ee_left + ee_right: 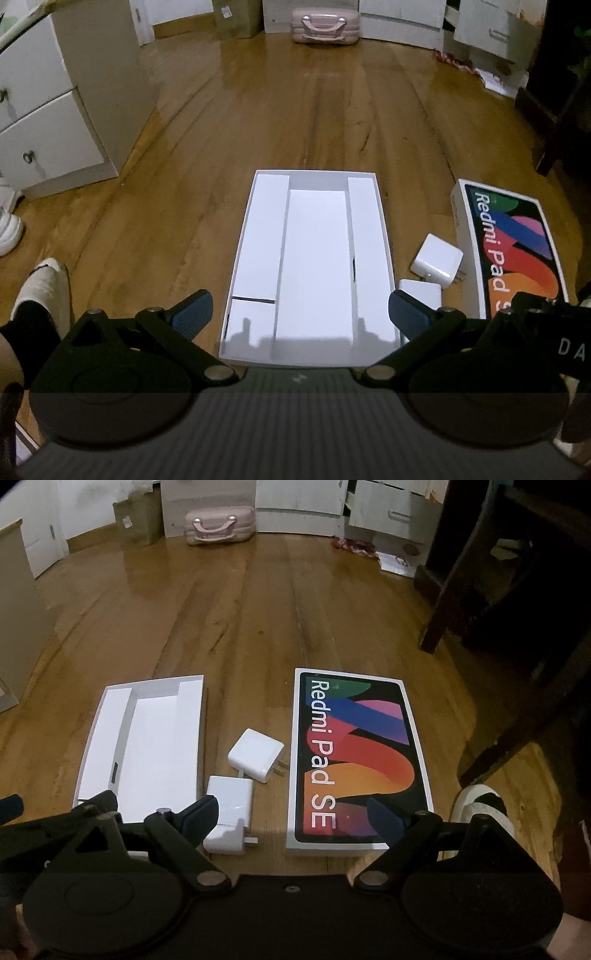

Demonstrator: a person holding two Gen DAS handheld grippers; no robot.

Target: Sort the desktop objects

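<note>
Glossy wooden floor [295, 110], white drawer cabinet [55, 110], pink suitcase [220, 525] by far wall

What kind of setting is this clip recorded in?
Probably a room in a home, worked on the floor: wooden floorboards, a pink suitcase by the wall, white drawers, and a Redmi Pad SE box.

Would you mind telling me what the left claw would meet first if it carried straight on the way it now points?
Most likely the open white tray: the left claw is open, empty and angled down over the tray's near end, so it should land in the middle compartment. Height above it is hard to judge.
</note>
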